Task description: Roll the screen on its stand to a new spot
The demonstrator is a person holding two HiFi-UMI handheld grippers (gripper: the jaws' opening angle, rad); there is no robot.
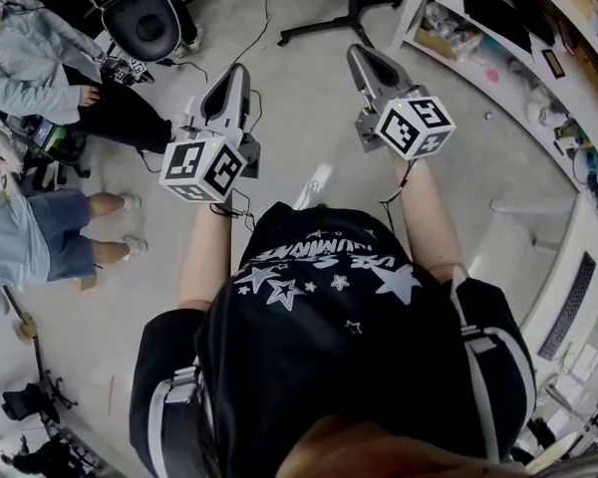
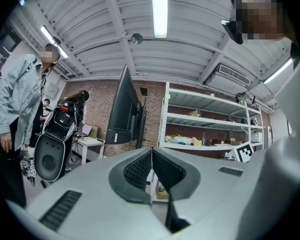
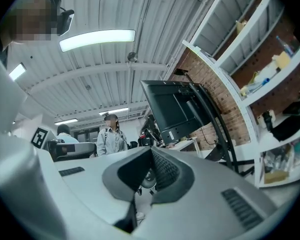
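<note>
Nearest the lens, a person's black star-printed shirt (image 1: 329, 327) fills the lower half of the head view, with both forearms stretched forward over a pale floor (image 1: 299, 118). White shelving (image 1: 424, 8) crowded with boxes and oddments runs along the right side of the room, backed by a brick wall (image 2: 97, 109). Ahead of the person, the dark screen (image 2: 124, 109) sits high on its black stand (image 3: 215, 129). It is just left of the shelving in the left gripper view and well apart from both tools; the right gripper view shows it at an angle, with the stand's posts slanting down behind it. Two bystanders (image 1: 20, 58) stand at the left edge of the head view beside a black chair (image 1: 140, 18). The left tool (image 1: 241, 68) is held roughly level and points toward the screen, with its ribbed pads (image 2: 140, 166) pressed together at the tip and nothing between them. The right tool (image 1: 359, 53), held alongside it, has its jaws likewise closed tip to tip on nothing. Each tool carries a marker cube (image 1: 204, 167) at its rear, just above the person's wrists.
</note>
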